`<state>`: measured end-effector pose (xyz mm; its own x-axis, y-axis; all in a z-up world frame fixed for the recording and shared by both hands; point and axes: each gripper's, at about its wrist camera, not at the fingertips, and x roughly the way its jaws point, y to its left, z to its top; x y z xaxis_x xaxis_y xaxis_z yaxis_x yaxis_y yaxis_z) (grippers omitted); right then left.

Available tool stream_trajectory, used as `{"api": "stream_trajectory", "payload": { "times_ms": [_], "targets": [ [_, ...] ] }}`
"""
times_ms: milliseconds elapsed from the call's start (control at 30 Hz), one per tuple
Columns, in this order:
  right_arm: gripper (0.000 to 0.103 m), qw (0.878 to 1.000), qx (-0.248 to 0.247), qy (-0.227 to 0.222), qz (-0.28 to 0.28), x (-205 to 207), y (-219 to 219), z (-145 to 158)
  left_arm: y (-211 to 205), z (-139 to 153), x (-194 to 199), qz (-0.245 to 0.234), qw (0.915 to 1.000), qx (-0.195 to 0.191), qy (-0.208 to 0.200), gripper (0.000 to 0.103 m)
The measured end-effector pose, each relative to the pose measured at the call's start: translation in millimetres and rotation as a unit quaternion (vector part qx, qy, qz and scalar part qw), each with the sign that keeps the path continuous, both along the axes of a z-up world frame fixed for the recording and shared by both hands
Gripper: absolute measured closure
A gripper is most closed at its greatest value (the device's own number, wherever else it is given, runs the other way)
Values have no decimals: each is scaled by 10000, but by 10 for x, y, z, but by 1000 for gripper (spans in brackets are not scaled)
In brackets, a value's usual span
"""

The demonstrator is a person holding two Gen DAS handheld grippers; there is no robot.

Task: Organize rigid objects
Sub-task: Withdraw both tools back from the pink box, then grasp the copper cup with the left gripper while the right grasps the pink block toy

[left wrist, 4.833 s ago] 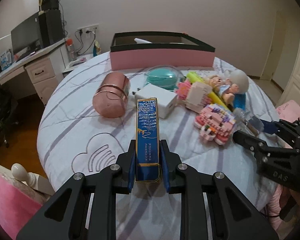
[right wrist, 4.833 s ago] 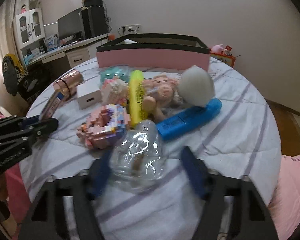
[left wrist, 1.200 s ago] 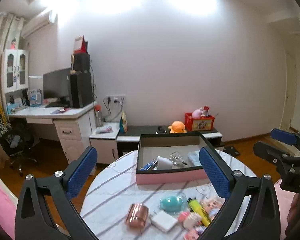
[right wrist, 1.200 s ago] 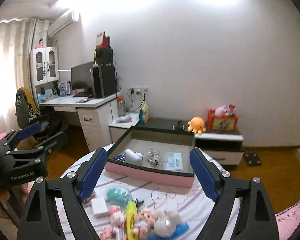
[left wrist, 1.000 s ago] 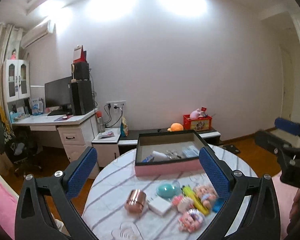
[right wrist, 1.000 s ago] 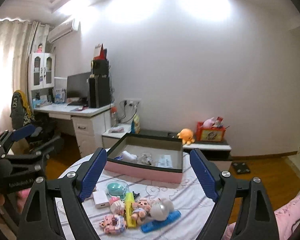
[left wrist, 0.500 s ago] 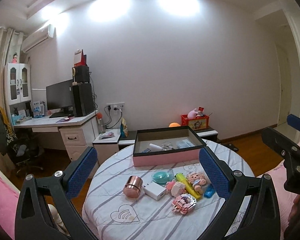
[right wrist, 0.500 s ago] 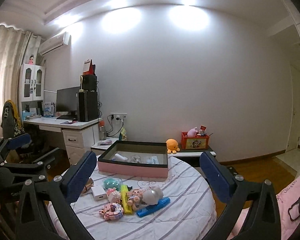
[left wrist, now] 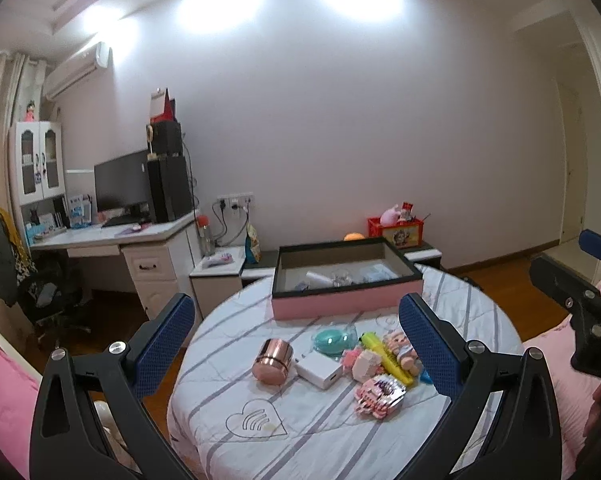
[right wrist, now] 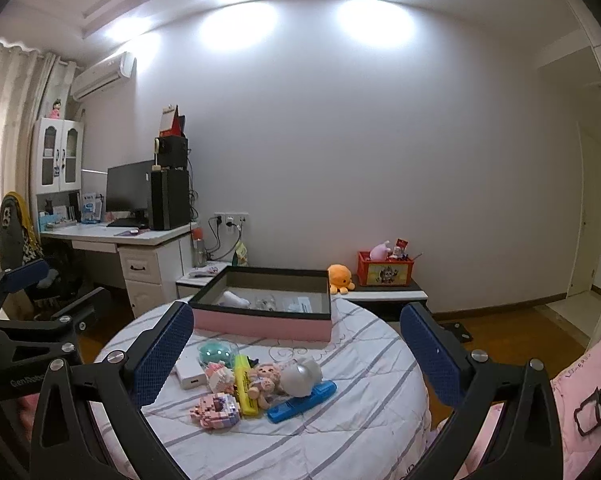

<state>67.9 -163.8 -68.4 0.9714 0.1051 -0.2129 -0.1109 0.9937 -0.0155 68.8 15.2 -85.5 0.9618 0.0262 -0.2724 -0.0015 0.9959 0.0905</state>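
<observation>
I hold the left gripper (left wrist: pixel 296 340) and right gripper (right wrist: pixel 296 346) wide apart, empty, high above the surface (left wrist: pixel 324 436), so I overview the toys (right wrist: pixel 260 384) before the pink box (left wrist: pixel 346 303).

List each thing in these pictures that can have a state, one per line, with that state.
Left gripper: open, holding nothing.
Right gripper: open, holding nothing.
Pink box: lidless, holding several small items.
Copper tin: lying on its side.
Yellow highlighter: lying flat, capped.
Doll: lying down.
Desk drawer: closed.
Cabinet doors: closed.
Monitor: dark.
</observation>
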Motion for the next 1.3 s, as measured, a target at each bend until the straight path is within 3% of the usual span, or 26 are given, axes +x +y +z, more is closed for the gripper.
{"api": "stream_trajectory", "payload": {
  "times_ms": [233, 500, 867, 1167, 1300],
  "targets": [
    [0, 9977, -46, 659, -141, 291, -76, -378, 183, -432, 314, 83, 9970, -25, 765, 0],
    [0, 9884, -73, 1511, -124, 644, -148, -878, 370, -1008, 690, 164, 9849, -243, 1707, 0],
    [0, 9718, -197, 2270, 616, 972, 606, -1275, 672, -1119, 762, 449, 9808, -283, 1877, 0],
    [4, 9515, -175, 2937, 895, 1222, 880, -1486, 870, -1221, 797, 518, 9764, -363, 2066, 0],
    [34, 9484, -325, 3017, 921, 1254, 904, -1517, 836, -1273, 873, 469, 9742, -326, 2184, 0]
  ]
}}
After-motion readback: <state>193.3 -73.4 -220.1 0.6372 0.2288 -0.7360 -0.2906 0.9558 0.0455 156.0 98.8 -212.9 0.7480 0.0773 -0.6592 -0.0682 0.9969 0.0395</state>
